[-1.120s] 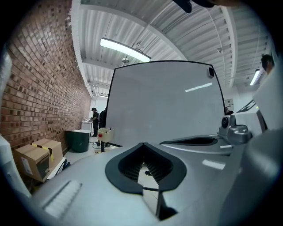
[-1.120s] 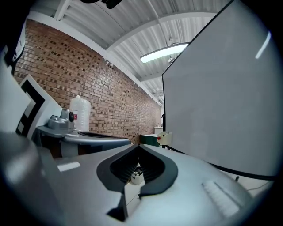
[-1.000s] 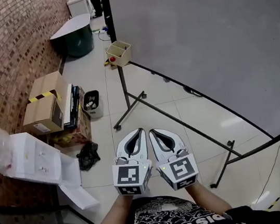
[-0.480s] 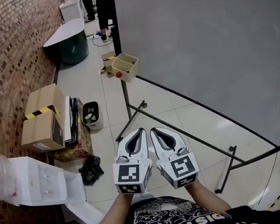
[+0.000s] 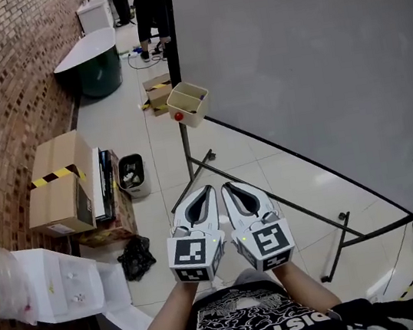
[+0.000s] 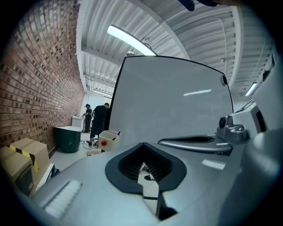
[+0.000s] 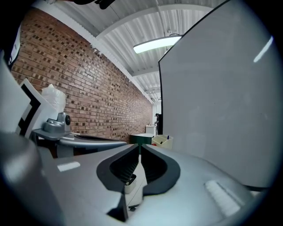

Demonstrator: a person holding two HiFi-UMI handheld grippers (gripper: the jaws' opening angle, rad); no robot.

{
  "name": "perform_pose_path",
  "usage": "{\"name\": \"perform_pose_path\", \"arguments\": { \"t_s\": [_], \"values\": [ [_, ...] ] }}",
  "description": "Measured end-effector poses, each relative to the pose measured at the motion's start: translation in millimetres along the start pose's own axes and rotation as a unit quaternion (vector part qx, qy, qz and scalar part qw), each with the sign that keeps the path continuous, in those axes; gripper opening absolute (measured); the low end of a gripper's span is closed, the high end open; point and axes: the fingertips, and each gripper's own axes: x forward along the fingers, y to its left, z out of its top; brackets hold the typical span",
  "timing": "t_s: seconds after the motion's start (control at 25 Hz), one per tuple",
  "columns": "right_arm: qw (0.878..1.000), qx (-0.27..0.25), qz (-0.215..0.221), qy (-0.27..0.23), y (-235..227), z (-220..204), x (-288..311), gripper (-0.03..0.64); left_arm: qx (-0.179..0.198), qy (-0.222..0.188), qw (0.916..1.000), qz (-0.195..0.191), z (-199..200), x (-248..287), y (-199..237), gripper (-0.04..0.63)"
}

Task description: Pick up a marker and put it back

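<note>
A cream marker box (image 5: 187,103) with a red knob hangs at the left corner of the big grey whiteboard (image 5: 307,66). Dark marker tips poke out of the box (image 6: 108,137) in the left gripper view, and it shows small and far in the right gripper view (image 7: 162,140). My left gripper (image 5: 206,192) and right gripper (image 5: 227,189) are held side by side in front of my chest, well short of the box. Both are shut with nothing between the jaws (image 6: 143,146) (image 7: 139,149).
The whiteboard's black stand (image 5: 189,159) has legs spreading over the tiled floor. Cardboard boxes (image 5: 58,184), a small bin (image 5: 131,172) and a black bag (image 5: 135,255) line the brick wall at left. A dark green table (image 5: 89,62) and standing people (image 5: 143,7) are farther off.
The marker box and whiteboard corner have slid lower and nearer in the head view. Both grippers stay together, shut and empty.
</note>
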Motion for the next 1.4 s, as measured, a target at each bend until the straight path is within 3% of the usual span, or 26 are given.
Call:
{"name": "perform_pose_path", "arguments": {
  "t_s": [0.4, 1.4],
  "values": [
    [1.000, -0.002, 0.004, -0.008, -21.6, 2.6, 47.2, 0.006, -0.001, 0.002, 1.0000, 0.006, 3.5, 36.3, 28.9, 0.006],
    [1.000, -0.007, 0.014, -0.019, -131.0, 7.0, 213.6, 0.046, 0.007, 0.008, 0.9992, 0.039, 20.6, 175.1, 101.6, 0.006]
  ]
}}
